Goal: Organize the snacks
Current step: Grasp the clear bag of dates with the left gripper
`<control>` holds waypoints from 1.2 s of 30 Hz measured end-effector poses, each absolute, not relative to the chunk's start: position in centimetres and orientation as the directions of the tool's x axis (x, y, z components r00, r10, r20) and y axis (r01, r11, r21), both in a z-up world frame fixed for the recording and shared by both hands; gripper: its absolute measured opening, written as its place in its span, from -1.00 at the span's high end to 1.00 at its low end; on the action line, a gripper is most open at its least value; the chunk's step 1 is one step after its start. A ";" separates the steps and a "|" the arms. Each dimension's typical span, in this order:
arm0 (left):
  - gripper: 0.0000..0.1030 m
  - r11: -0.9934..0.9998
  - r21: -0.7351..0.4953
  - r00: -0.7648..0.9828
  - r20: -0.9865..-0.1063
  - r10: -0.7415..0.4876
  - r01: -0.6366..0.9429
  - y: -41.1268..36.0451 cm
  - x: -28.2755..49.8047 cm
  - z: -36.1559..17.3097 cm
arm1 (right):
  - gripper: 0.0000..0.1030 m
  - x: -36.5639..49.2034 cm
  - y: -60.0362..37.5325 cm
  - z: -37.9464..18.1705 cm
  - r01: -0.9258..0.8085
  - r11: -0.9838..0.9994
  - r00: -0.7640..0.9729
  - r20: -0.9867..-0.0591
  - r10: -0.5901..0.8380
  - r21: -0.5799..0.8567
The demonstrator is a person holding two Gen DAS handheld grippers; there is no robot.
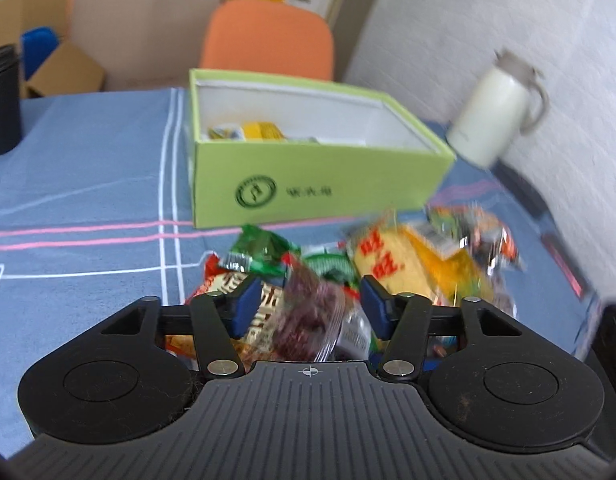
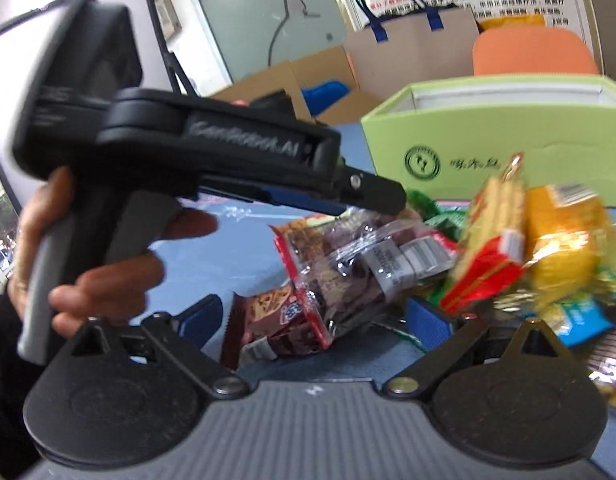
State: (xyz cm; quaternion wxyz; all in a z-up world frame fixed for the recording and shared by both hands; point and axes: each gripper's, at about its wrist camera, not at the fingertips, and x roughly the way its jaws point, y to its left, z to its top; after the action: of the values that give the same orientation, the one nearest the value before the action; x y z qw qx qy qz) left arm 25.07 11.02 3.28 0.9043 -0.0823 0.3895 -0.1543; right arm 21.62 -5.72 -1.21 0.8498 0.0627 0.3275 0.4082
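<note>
Snack pile [image 1: 348, 268] before green box [image 1: 308, 184]; left tongs [image 1: 308, 308] grasping clear dark-red packet [image 1: 312, 312]; right tongs [image 2: 312, 324] released.

Blurred yellow snack packet [image 1: 412, 264]

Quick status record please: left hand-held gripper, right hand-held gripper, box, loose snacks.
left hand-held gripper: blue pads either side of a clear packet of dark red snacks; contact unclear
right hand-held gripper: open wide, holding nothing, pointed at the pile
box: light green cardboard box, lid off, a few yellow packets inside
loose snacks: mixed pile on the blue tablecloth, in front of the box
</note>
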 end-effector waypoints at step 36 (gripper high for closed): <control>0.53 0.914 -0.341 0.578 -0.709 -0.405 0.221 2.6 15.5 -0.9 | -0.54 13.3 -11.3 -3.2 -0.556 0.826 0.663 -0.552 0.506 0.089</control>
State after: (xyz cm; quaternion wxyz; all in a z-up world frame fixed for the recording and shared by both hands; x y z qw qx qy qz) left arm 15.53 2.62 -0.89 0.8816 -0.1083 0.4236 -0.1775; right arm 13.27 -11.32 -3.16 0.9109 -0.0436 0.2890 0.2914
